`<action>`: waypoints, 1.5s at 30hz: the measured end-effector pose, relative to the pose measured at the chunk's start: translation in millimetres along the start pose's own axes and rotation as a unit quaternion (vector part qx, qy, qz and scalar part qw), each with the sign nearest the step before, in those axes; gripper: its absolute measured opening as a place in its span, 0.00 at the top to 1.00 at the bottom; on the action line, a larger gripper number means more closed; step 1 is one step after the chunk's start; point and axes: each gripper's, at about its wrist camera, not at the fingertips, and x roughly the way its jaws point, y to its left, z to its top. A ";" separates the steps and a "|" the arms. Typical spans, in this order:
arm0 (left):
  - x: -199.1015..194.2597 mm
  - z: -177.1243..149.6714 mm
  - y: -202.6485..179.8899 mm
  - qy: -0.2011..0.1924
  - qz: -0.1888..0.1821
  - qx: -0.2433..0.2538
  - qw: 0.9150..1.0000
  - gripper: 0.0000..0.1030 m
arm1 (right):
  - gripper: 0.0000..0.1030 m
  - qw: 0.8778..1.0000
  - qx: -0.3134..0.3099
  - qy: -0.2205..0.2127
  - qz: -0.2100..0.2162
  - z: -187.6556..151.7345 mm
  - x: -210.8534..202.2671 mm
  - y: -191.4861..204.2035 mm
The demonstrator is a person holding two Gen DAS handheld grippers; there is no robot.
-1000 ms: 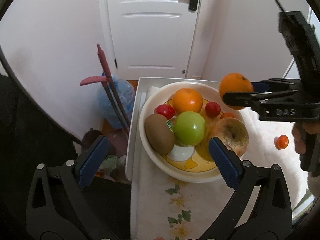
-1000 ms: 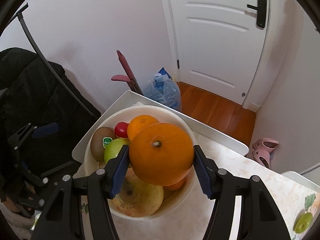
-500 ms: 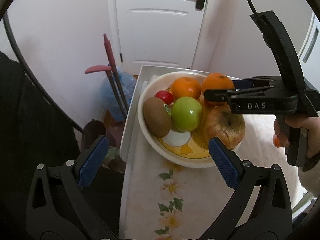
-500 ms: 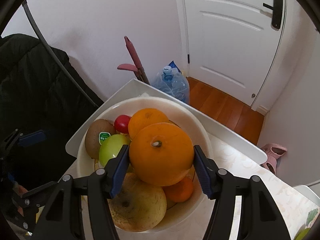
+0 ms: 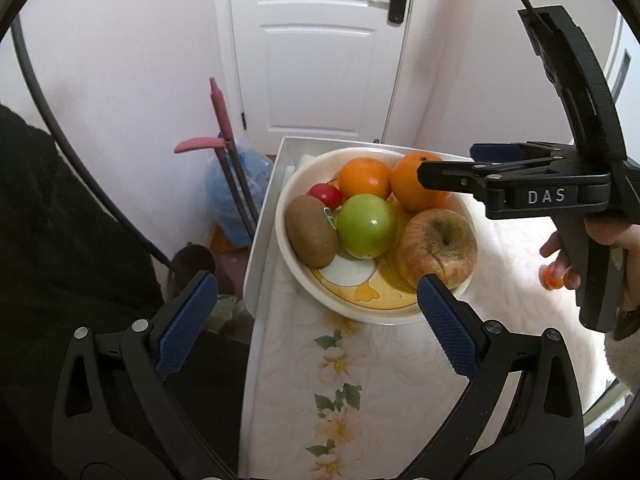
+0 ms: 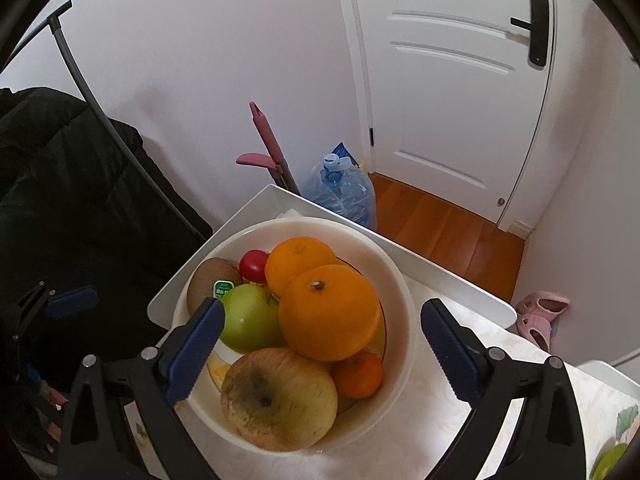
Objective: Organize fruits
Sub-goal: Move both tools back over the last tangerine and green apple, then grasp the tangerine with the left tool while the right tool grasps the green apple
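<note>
A white bowl (image 6: 404, 312) holds a kiwi (image 5: 310, 236), a green apple (image 5: 366, 226), a small red fruit (image 5: 326, 195), an orange (image 5: 364, 178), a large blotchy apple (image 6: 278, 396) and a small mandarin (image 6: 358, 372). A second, bigger orange (image 6: 328, 312) rests on top of this pile. My right gripper (image 6: 322, 312) straddles it. Its jaws are opening, and the blue pads stand clear of the orange on both sides. My left gripper (image 5: 314, 292) hovers open and empty at the bowl's near left side.
The bowl sits at the corner of a white table (image 5: 264, 240) with a flowered cloth. A small orange fruit (image 5: 552, 276) lies on the cloth behind a hand (image 5: 608, 236). A water jug (image 6: 344, 196), pink-handled mop (image 6: 266, 140), black coat (image 6: 60, 200) and slippers (image 6: 540, 316) surround the table.
The right gripper brought the big orange down over the bowl, then spread its jaws and let go; the orange now lies on the pile. The left gripper stayed open.
</note>
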 end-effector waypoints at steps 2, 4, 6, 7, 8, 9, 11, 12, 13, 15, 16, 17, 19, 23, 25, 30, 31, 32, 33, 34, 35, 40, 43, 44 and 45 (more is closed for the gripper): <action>-6.3 0.6 -1.3 -0.005 0.001 0.006 1.000 0.00 | 0.05 1.000 0.005 -0.003 -0.001 -1.2 -7.6 2.2; -13.7 1.7 -3.6 -0.010 0.002 0.013 1.000 0.00 | 0.05 1.000 0.010 -0.006 -0.003 -3.0 -15.0 3.9; -20.3 3.2 -6.0 -0.015 0.003 0.022 1.000 0.00 | 0.05 1.000 0.014 -0.008 -0.007 -6.0 -23.8 6.7; -23.6 4.1 -7.5 -0.017 0.003 0.026 1.000 0.00 | 0.05 1.000 0.016 -0.009 -0.009 -7.7 -28.7 8.1; -27.3 5.1 -9.2 -0.019 0.002 0.032 0.999 0.00 | 0.05 1.000 0.019 -0.011 -0.011 -9.7 -34.8 10.0; -31.1 6.2 -11.0 -0.022 0.000 0.038 0.999 0.00 | 0.05 1.000 0.022 -0.013 -0.014 -11.8 -40.1 11.7; -37.2 8.3 -14.7 -0.024 -0.005 0.048 0.999 0.00 | 0.05 0.999 0.030 -0.015 -0.021 -17.0 -54.3 14.3; -40.7 9.6 -17.1 -0.025 -0.008 0.055 0.998 0.00 | 0.05 0.999 0.035 -0.017 -0.025 -19.7 -60.2 14.6; -43.8 10.9 -19.8 -0.027 -0.010 0.062 0.998 0.00 | 0.05 0.999 0.038 -0.018 -0.030 -21.6 -65.2 15.1; -49.2 13.9 -25.5 -0.030 -0.013 0.075 0.997 0.00 | 0.05 0.998 0.050 -0.021 -0.045 -26.5 -78.8 14.6; -51.6 15.3 -29.3 -0.032 -0.015 0.080 0.996 0.00 | 0.05 0.997 0.058 -0.025 -0.051 -29.4 -87.6 13.2; -54.1 16.4 -33.2 -0.034 -0.017 0.084 0.996 0.00 | 0.05 0.996 0.063 -0.029 -0.053 -31.3 -93.2 11.7; -57.4 19.5 -43.2 -0.037 -0.022 0.088 0.995 0.00 | 0.05 0.995 0.074 -0.036 -0.060 -36.9 -107.0 6.3; -67.0 21.1 -74.3 -0.047 -0.028 0.093 0.994 0.00 | 0.05 0.992 0.087 -0.051 -0.073 -53.2 -138.4 -11.5; -71.9 19.9 -93.1 -0.051 -0.031 0.095 0.994 0.00 | 0.05 0.991 0.093 -0.057 -0.079 -63.6 -152.8 -22.0; -75.4 11.1 -146.7 -0.049 -0.037 0.096 0.994 0.00 | 0.05 0.988 0.108 -0.062 -0.089 -94.6 -188.3 -58.4; -75.8 8.3 -155.2 -0.048 -0.039 0.095 0.994 0.00 | 0.05 0.988 0.112 -0.062 -0.090 -103.0 -196.1 -68.6; -75.1 5.6 -166.3 -0.047 -0.040 0.094 0.994 0.00 | 0.05 0.987 0.116 -0.062 -0.093 -110.5 -202.7 -77.7; -74.0 3.2 -176.4 -0.045 -0.042 0.093 0.994 0.00 | 0.05 0.986 0.119 -0.061 -0.095 -114.8 -206.9 -84.5; -72.6 0.0 -187.2 -0.044 -0.043 0.092 0.994 0.00 | 0.05 0.986 0.123 -0.061 -0.098 -123.6 -213.0 -95.0; -71.5 -3.3 -194.5 -0.042 -0.044 0.090 0.994 0.00 | 0.05 0.985 0.126 -0.060 -0.101 -131.8 -218.1 -104.0; -56.8 -16.0 -234.9 -0.034 -0.049 0.086 0.995 0.00 | 0.05 0.983 0.127 -0.050 -0.119 -164.0 -232.2 -143.3; -44.3 -24.3 -258.6 -0.033 -0.049 0.084 0.995 0.00 | 0.05 0.982 0.128 -0.047 -0.128 -177.0 -233.3 -163.1; -38.2 -26.6 -265.1 -0.032 -0.047 0.082 0.995 0.00 | 0.05 0.982 0.129 -0.046 -0.130 -181.5 -232.7 -170.5; -31.8 -29.0 -269.9 -0.032 -0.045 0.078 0.995 0.00 | 0.05 0.982 0.130 -0.046 -0.132 -185.0 -231.9 -177.8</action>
